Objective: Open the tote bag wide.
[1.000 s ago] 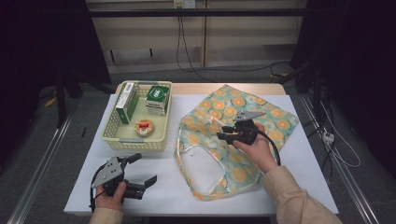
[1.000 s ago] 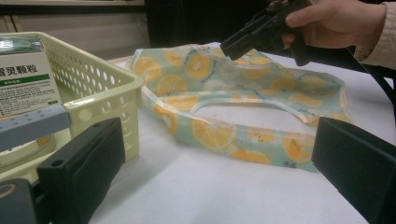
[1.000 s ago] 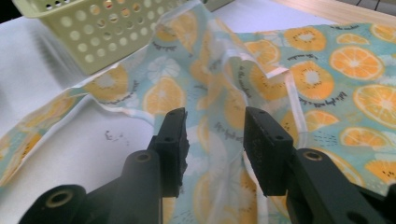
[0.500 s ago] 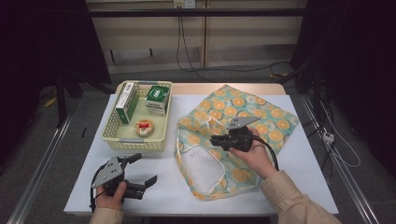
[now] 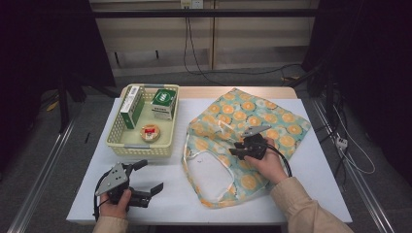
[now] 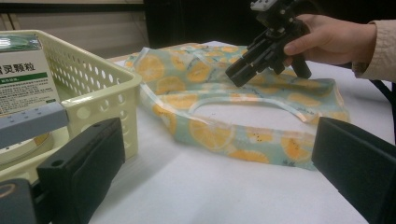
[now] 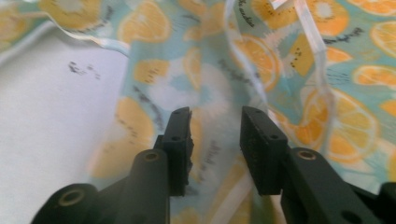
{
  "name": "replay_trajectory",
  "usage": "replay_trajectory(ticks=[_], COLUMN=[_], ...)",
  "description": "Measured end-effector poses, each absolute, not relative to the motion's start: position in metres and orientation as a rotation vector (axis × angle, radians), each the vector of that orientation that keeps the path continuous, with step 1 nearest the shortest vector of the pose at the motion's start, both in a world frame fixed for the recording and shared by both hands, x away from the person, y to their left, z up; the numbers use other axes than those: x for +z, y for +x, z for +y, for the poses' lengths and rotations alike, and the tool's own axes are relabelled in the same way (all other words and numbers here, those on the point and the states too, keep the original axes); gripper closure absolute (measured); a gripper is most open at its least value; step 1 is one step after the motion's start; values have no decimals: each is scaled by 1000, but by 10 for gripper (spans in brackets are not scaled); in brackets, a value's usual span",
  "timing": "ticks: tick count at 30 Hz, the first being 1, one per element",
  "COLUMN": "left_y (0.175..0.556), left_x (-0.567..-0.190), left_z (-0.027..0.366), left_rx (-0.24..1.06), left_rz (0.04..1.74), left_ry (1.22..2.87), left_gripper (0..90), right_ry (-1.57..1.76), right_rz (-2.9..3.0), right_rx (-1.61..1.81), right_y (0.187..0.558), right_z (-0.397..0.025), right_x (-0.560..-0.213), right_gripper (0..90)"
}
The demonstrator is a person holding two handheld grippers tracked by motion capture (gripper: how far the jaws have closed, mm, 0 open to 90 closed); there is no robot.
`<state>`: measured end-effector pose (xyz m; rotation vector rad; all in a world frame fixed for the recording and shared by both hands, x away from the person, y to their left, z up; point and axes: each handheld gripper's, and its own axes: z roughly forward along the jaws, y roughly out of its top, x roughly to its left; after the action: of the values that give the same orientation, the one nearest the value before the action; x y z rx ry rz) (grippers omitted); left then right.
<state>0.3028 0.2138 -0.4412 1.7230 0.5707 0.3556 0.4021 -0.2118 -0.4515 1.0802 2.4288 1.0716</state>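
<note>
Right gripper lowered and drawn nearer over the tote bag; left gripper parked.

Compared with one second ago, the right gripper [image 5: 238,148] has moved left and toward the near side, from the bag's middle to the fabric beside the handle loop. Its jaws stand partly open with a narrow gap and grip nothing; in the right gripper view the fabric lies between and beyond them. Judgement: this positions it to pinch the bag's upper layer or strap for opening. The tote bag [image 5: 252,121] lies flat on the table's [image 5: 320,189] right half, its mouth toward the near left. The left gripper [image 5: 148,177] is unchanged at the near left, jaws wide open and empty. The basket [image 5: 138,148] at far left holds two boxes and a round tin. Whether the right jaws touch the fabric is not discernible; the view is blurred.
</note>
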Motion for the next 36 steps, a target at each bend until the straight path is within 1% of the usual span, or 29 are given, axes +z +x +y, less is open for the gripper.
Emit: replay_trajectory(ticks=[5,11,14,19,21,27,30,36], left_y=[303,303,303,303,303,303,303,303], left_x=[-441,-441,-441,-441,-441,-441,-441,-442], left_z=[213,213,213,213,213,213,213,213], left_rx=[356,355,357,354,358,354,356,349], left_rz=[566,565,564,566,567,567,566,566], left_ry=[1729,1730,1730,1729,1726,1727,1726,1727], left_gripper=[25,25,25,25,25,25,25,25], right_ry=[1026,1022,1057,1072,1074,1063,1077,1178], right_rz=[2456,2444,2437,2444,2449,2393,2345,2260], right_rx=[1067,1069,1085,1035,1069,1201,1230,1206], right_y=[398,400,403,403,403,402,407,424], right_z=[-209,-205,-205,-200,-199,-204,-212,-234], right_x=[-459,-460,-461,-456,-451,-417,-408,-414], right_gripper=[628,826,889,900,900,900,900,900])
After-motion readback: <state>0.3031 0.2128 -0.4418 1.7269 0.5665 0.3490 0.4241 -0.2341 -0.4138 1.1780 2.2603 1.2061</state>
